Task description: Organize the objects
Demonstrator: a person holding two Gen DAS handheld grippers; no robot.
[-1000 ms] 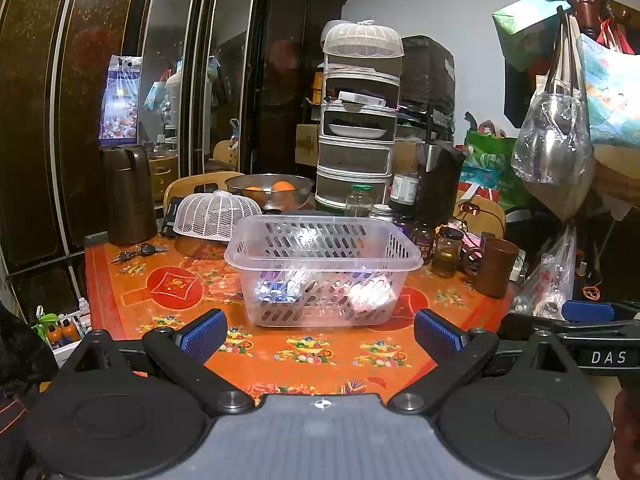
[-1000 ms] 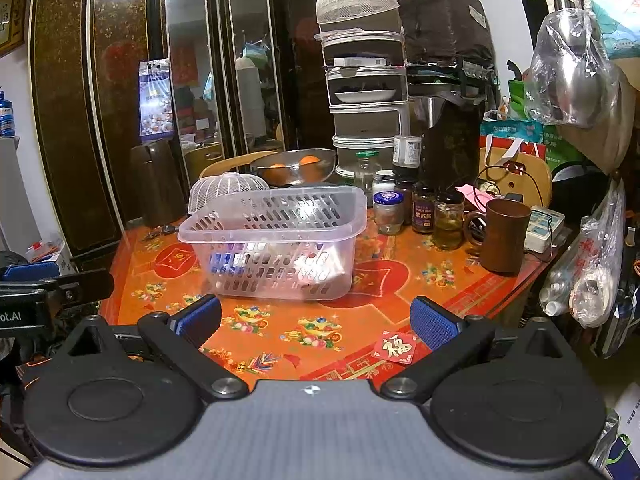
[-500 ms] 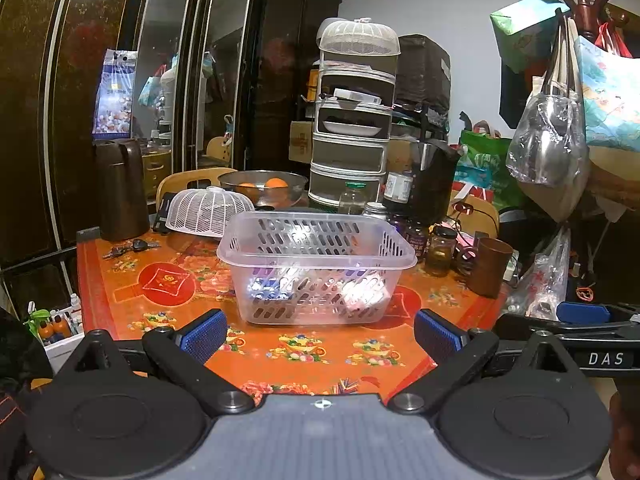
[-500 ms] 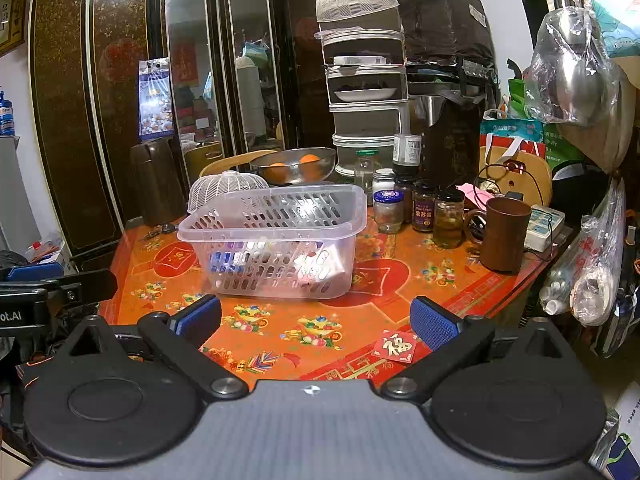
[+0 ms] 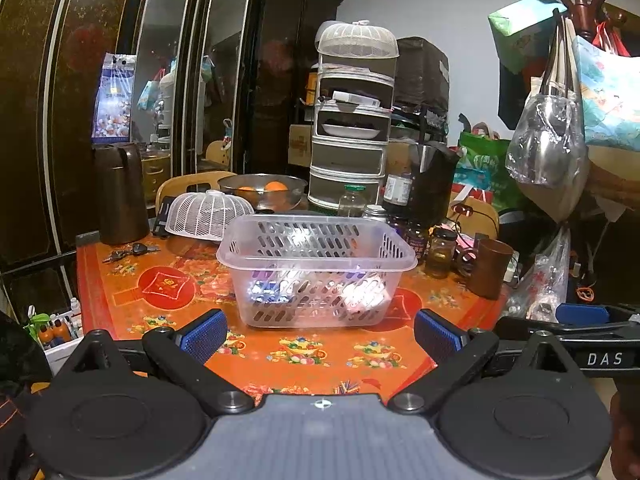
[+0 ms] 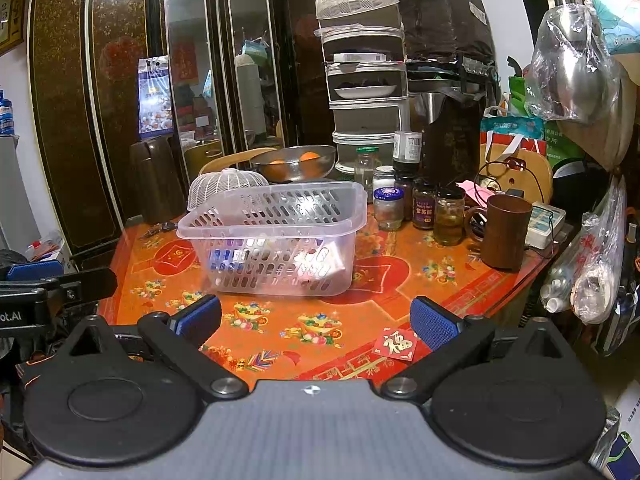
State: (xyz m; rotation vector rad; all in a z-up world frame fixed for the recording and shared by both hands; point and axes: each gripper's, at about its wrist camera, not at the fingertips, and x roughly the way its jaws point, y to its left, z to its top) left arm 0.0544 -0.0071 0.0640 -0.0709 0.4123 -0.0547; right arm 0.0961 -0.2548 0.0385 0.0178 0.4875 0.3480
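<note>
A clear slotted plastic basket (image 5: 316,268) (image 6: 276,236) stands in the middle of the orange patterned table (image 5: 160,312) (image 6: 384,292), with several small packets lying inside it. My left gripper (image 5: 320,334) hangs open in front of the table's near edge, nothing between its blue pads. Held open and empty as well, my right gripper (image 6: 316,320) is near the front right corner, above a small red envelope (image 6: 395,344). The right gripper's arm shows at the right edge of the left wrist view.
Behind the basket are a white mesh food cover (image 5: 208,216), a metal bowl of oranges (image 5: 264,192), keys (image 5: 128,250), a dark jug (image 5: 120,196), several jars (image 6: 424,208), a brown mug (image 6: 506,232) and a tiered food cover stack (image 5: 352,120). Bags hang at right.
The left wrist view has drifted slightly, so the basket sits a little lower and farther than a second ago. The right view is almost unchanged. Both grippers stay open.
</note>
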